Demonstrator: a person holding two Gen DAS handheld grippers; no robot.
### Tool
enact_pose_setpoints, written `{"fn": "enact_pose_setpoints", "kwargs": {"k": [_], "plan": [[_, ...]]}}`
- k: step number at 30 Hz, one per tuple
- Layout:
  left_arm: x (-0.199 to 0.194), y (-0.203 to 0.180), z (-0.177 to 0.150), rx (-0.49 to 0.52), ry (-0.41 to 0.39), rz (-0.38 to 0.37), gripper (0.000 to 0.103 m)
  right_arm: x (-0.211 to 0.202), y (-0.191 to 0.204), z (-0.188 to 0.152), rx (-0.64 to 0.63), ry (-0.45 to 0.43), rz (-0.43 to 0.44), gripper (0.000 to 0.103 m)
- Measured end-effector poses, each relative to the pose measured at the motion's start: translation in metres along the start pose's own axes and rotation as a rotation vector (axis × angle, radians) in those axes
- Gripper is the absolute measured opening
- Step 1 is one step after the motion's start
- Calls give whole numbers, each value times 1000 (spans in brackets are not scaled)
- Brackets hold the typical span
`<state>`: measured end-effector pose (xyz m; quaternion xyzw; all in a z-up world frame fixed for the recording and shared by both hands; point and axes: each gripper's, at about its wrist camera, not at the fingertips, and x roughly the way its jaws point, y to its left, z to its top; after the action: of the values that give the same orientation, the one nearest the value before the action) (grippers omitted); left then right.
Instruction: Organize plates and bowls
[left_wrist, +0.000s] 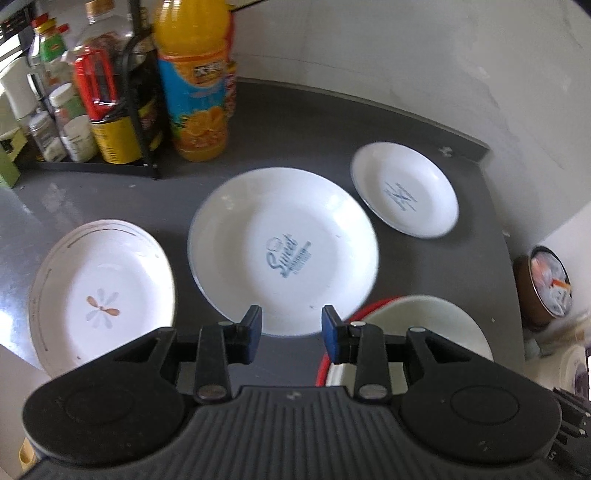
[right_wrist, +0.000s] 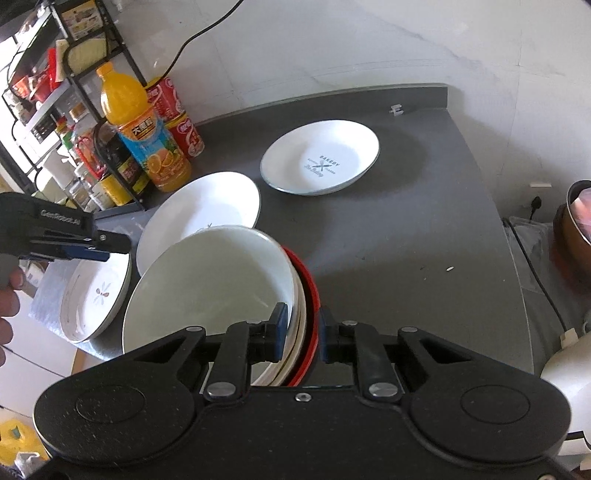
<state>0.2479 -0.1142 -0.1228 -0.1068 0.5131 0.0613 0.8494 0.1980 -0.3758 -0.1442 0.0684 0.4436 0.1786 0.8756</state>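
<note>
Left wrist view: the left tongs (left_wrist: 291, 328) hang released above the near rim of a glossy round white "Sweet" plate (left_wrist: 282, 251) on the dark grey counter (left_wrist: 369, 122).

Right wrist view: the right tongs (right_wrist: 301, 338) are clenched on the rims of a tilted stack of bowls (right_wrist: 221, 291), smooth white over red.

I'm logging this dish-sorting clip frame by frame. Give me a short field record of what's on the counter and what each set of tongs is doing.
surface: dark grey counter
loose plates: flower plate, large plate, small plate
stack: white bowl nested in a red-rimmed dish
left tongs: open, empty, above the large plate's near edge
right tongs: straddling the stack's rim, grip not confirmed
background: orange juice bottle, black rack of jars
</note>
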Motion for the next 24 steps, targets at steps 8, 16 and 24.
{"fn": "enact_pose_setpoints", "kwargs": {"k": [8, 16, 24], "plan": [[5, 21, 15, -42, -10, 22, 33, -2, 6, 21, 30, -34, 15, 19], [22, 49, 33, -38, 14, 3, 34, 10, 31, 44, 58, -58, -11, 23], [42, 75, 52, 25, 53, -9, 36, 41, 62, 65, 134, -40, -28, 33]]}}
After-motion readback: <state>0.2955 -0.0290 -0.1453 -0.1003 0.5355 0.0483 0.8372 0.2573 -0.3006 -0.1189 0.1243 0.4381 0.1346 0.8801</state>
